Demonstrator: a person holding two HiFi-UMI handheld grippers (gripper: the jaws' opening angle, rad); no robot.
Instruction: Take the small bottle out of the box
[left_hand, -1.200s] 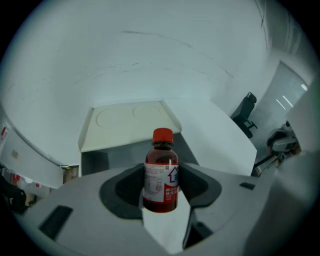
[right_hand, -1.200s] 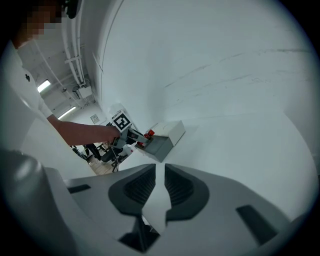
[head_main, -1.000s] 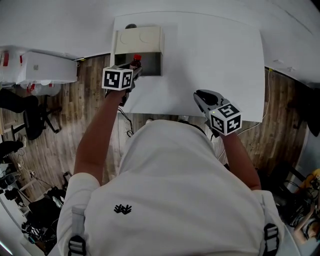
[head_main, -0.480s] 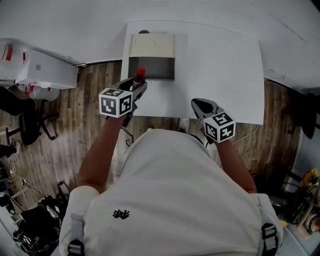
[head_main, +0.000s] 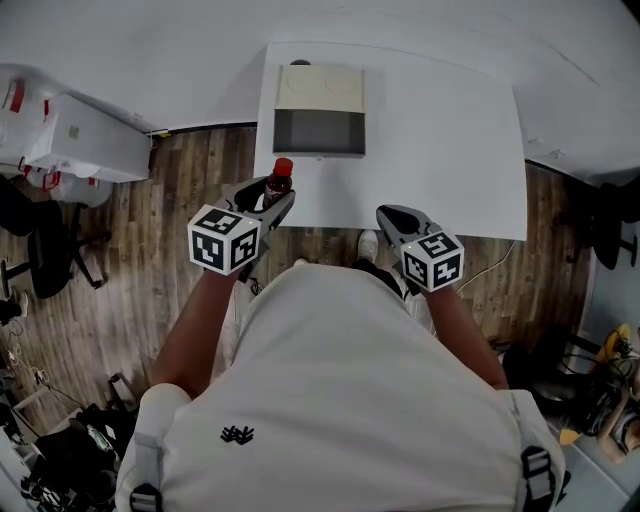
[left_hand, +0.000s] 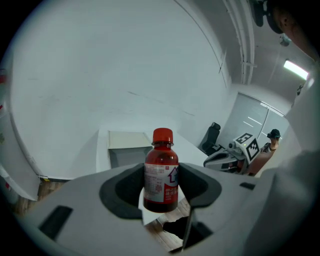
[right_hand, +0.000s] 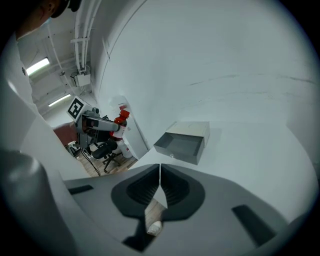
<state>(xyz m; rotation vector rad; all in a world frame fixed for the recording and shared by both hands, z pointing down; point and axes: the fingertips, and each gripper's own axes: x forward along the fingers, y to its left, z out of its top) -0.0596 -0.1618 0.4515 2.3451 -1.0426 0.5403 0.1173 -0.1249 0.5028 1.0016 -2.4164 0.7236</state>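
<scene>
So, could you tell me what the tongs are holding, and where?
Left tongs grip the small bottle around its labelled body; right tongs hold nothing.

Light is bright, even and cool throughout. In the head view the white table is close to washed out, with little texture left. The only shade on it is the dark inside of the box at the upper middle and a faint soft shadow beside it. The wooden floor at the left reads darker. Straight edges bow outward near the frame's borders. Both gripper views are round fisheye pictures with black corners. Ceiling strip lights glare at the upper right of the left gripper view and at the upper left of the right one. The bottle is crisp at centre, while the grey foreground along the bottom is soft.
</scene>
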